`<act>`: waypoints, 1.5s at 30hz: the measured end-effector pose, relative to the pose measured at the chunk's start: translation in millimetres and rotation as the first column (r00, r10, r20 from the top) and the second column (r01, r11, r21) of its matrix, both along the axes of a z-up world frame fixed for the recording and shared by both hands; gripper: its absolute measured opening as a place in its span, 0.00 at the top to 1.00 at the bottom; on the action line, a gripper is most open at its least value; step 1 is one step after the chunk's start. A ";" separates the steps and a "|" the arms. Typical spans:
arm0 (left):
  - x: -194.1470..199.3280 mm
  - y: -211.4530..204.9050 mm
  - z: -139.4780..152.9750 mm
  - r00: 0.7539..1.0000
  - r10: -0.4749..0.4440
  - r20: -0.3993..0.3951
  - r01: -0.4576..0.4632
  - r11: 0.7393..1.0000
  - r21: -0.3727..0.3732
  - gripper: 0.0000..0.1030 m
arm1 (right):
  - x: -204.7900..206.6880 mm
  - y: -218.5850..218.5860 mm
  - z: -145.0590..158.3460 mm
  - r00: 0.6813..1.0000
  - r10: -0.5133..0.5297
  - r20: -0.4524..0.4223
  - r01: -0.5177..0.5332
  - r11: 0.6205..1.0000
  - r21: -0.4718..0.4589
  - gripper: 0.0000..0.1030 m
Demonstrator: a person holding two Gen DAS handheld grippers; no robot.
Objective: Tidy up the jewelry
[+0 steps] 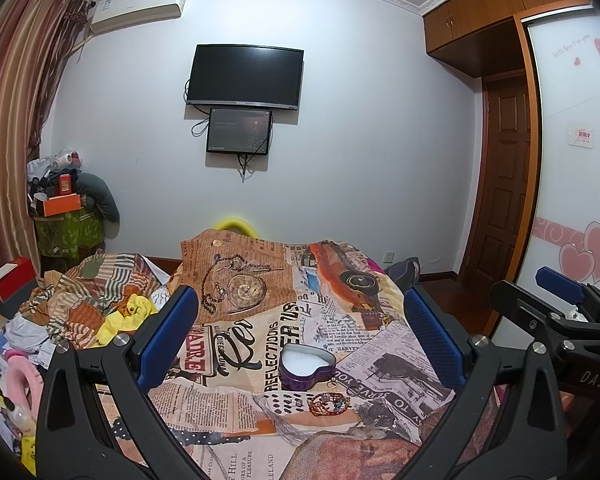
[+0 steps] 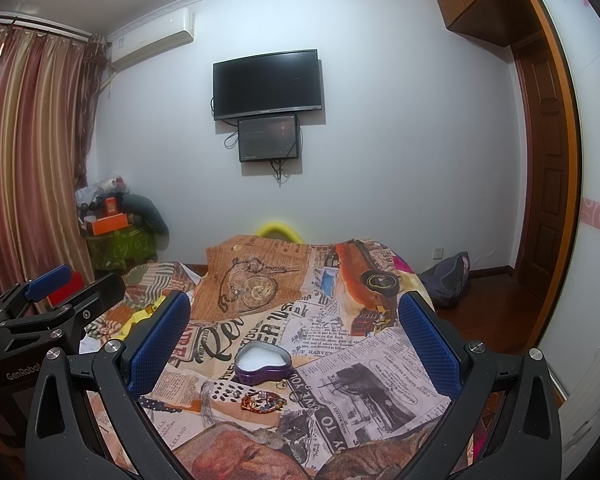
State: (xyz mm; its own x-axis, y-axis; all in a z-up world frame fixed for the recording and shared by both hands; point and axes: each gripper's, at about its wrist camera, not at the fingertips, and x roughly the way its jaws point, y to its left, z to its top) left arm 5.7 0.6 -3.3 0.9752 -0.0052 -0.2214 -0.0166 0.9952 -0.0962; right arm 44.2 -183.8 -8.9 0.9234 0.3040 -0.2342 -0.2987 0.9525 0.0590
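Nothing picked up yet, by the look of it. Newspaper-print cloth point(image 1: 380, 360) across the lower half of both views. Heart-shaped tin point(image 1: 307, 366) at lower centre, open, white-lined, its point aimed lower left. Beaded bracelet point(image 1: 329, 403) just below it, long axis left-right (small rings point(image 2: 288, 390) beside). Left gripper point(image 1: 300, 332) and right gripper point(image 2: 294, 334) released, spread wide, above the cloth. Next, probably: descend and pinch the bracelet.

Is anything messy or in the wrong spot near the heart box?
Yes. The purple heart-shaped tin sits open with only white padding inside, while the colorful bracelet and a small ring lie loose on the newspaper-print blanket just in front of it. Both grippers' jaws are open and holding nothing.
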 end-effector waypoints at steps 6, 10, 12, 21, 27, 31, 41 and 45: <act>1.9 0.4 -2.1 1.000 0.002 -0.003 -0.002 1.000 0.001 0.00 | 0.0 0.0 0.6 1.000 0.000 0.000 0.000 1.000 0.000 0.00; 2.7 1.0 -3.6 1.000 0.002 -0.004 -0.002 1.000 0.000 0.00 | -0.1 0.0 0.6 1.000 0.000 -0.001 0.000 1.000 0.000 0.00; 2.6 1.2 -3.7 1.000 0.002 -0.004 -0.002 1.000 0.000 0.00 | -0.5 -0.1 0.6 1.000 0.001 -0.001 -0.001 1.000 0.002 0.00; 5.6 1.6 -8.0 1.000 0.004 -0.011 -0.004 1.000 -0.005 0.00 | -0.2 -0.1 0.4 1.000 0.000 -0.002 0.000 1.000 0.001 0.00; 11.1 2.9 -10.3 1.000 0.005 -0.023 -0.005 1.000 -0.008 0.00 | 1.3 1.9 -3.9 1.000 0.001 -0.011 -0.001 1.000 -0.001 0.00; 18.7 3.5 -14.2 0.999 0.007 -0.040 -0.008 1.000 -0.009 0.00 | 7.0 3.7 -7.2 1.000 0.003 -0.026 -0.003 1.000 -0.005 0.00; 69.5 16.3 -47.1 0.981 0.031 -0.191 -0.035 0.999 -0.023 0.00 | 45.6 -0.3 -29.5 0.991 -0.025 -0.133 0.022 0.999 -0.028 0.00; 91.5 20.1 -70.6 0.960 0.048 -0.276 -0.054 0.998 -0.014 0.00 | 68.6 -5.0 -48.2 0.978 -0.048 -0.204 0.039 0.998 -0.047 0.00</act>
State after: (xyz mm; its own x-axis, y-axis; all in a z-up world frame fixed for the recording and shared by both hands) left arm 97.1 20.7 -73.9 0.8756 0.0350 -0.4817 -0.0956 0.9902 -0.1018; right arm 112.8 -188.8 -57.1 0.8665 0.2503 -0.4319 -0.2427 0.9673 0.0737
